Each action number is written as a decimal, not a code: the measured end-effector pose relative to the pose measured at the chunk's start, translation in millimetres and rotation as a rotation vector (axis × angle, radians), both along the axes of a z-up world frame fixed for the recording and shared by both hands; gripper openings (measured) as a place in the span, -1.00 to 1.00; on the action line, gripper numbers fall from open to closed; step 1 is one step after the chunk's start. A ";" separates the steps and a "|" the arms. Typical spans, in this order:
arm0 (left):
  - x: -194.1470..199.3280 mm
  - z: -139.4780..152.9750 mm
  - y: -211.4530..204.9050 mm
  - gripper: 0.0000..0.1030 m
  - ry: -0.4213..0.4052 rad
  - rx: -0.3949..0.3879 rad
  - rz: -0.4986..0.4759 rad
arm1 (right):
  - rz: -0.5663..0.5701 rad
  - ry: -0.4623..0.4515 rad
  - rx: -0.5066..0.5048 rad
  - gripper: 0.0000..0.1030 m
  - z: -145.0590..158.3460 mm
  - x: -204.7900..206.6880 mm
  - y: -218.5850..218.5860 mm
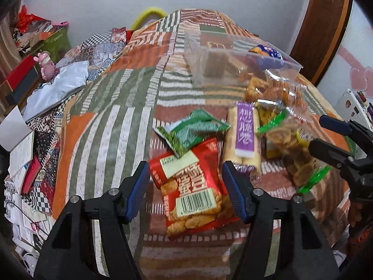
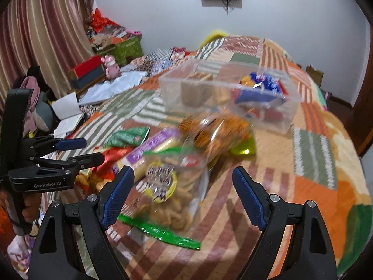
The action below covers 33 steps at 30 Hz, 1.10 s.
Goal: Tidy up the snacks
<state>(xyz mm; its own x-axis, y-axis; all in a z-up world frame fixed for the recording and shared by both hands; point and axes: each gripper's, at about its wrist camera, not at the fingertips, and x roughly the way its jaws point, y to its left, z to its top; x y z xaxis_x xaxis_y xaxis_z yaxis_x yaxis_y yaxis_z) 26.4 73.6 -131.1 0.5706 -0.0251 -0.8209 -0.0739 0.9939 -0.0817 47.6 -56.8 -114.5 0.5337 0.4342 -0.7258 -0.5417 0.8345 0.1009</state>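
Both grippers empty, jaws spread wide. Snacks sit in a loose pile on the patchwork bedspread (image 1: 112,126); the clear plastic bin (image 2: 172,98) is at the far side of the pile, already holding a blue packet (image 2: 263,86) and something brown.

Left gripper (image 1: 185,186) straddles the red snack bag (image 1: 193,186), which lies flat, near end of the pile. A green packet (image 1: 193,130) overlaps its far corner. Right gripper (image 2: 183,197) hovers over the clear bag of fried twists (image 2: 172,196) with the yellow label.

Step in hand, my read: pick one bag each, drop into the bin.
- Red bag: come straight down, pinch across the width at the middle. It looks puffy and slick, so close slowly. The green packet may drag along; lift gently.
- Twist bag: contents brittle. Grab the film near the green sealed edge (image 2: 160,233), not the body.

View differences:
- Left wrist view shows the red bag's barcode and the purple-labelled wafer pack (image 1: 243,135) clearly; in the right view the red bag is mostly hidden behind the pile.
- Right view shows the bin's full outline and the second bag of round crackers (image 2: 216,135) just beside it. Left view has the bin blurred, partly cut off.
- Each view shows the other gripper at frame edge.
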 end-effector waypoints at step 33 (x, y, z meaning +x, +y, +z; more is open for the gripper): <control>-20.8 -17.1 6.2 0.14 -0.013 -0.029 0.044 | 0.044 0.078 0.075 -0.04 -15.2 -10.3 -2.5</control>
<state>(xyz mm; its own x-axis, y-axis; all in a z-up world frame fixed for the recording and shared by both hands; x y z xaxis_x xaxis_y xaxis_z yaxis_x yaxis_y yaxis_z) 5.6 79.8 -148.2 0.5825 -0.0236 -0.8125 -0.1161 0.9869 -0.1119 37.3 -59.3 -129.8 0.4556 0.5106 -0.7292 -0.5658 0.7985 0.2055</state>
